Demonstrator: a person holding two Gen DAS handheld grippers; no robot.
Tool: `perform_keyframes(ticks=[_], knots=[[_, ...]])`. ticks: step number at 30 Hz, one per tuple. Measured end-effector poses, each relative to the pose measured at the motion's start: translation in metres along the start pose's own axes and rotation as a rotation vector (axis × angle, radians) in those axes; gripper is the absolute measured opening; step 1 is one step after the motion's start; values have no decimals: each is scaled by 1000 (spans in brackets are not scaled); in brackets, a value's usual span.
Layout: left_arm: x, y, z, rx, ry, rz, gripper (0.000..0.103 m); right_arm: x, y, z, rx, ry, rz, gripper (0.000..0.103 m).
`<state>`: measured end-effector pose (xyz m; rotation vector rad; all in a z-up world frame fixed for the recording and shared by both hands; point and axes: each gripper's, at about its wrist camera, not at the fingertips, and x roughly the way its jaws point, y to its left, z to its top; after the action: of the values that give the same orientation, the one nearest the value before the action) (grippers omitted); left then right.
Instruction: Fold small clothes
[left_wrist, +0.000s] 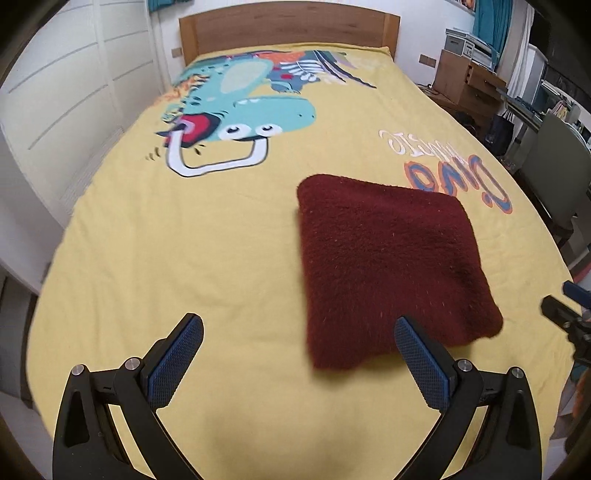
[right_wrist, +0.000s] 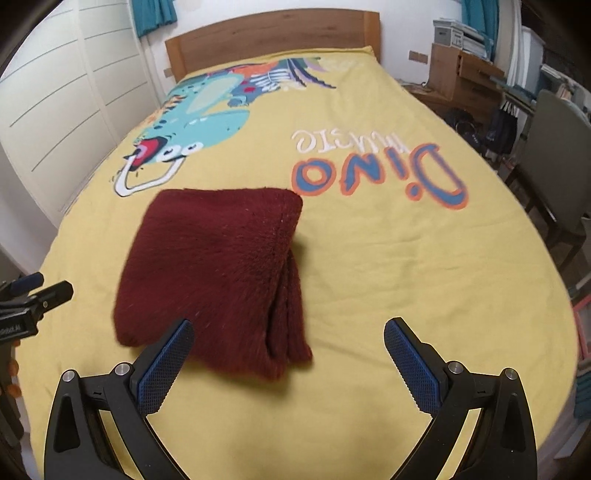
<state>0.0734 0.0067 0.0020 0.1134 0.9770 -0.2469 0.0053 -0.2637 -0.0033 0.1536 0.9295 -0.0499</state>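
Observation:
A dark red fuzzy garment (left_wrist: 388, 258) lies folded into a thick square on the yellow dinosaur bedspread (left_wrist: 184, 240). In the right wrist view the garment (right_wrist: 214, 273) shows stacked layers along its right edge. My left gripper (left_wrist: 299, 328) is open and empty, held above the bed just near and left of the garment. My right gripper (right_wrist: 288, 332) is open and empty, held above the garment's near right corner. Each gripper shows at the edge of the other's view: the right one (left_wrist: 569, 310), the left one (right_wrist: 33, 291).
The bedspread (right_wrist: 406, 277) covers the whole bed, with a wooden headboard (left_wrist: 288, 29) at the far end. White wardrobe doors (left_wrist: 66, 103) stand to the left. A wooden desk (left_wrist: 465, 81) with boxes and a grey chair (right_wrist: 554, 155) stand to the right.

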Motion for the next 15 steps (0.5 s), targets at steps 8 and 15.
perform_keyframes(ticks=[8, 15], knots=[[-44, 6, -35, 16, -34, 67, 102, -62, -5, -26, -29, -37, -56, 103], [-52, 14, -63, 1, -20, 68, 102, -86, -18, -51, 3, -41, -81, 103]])
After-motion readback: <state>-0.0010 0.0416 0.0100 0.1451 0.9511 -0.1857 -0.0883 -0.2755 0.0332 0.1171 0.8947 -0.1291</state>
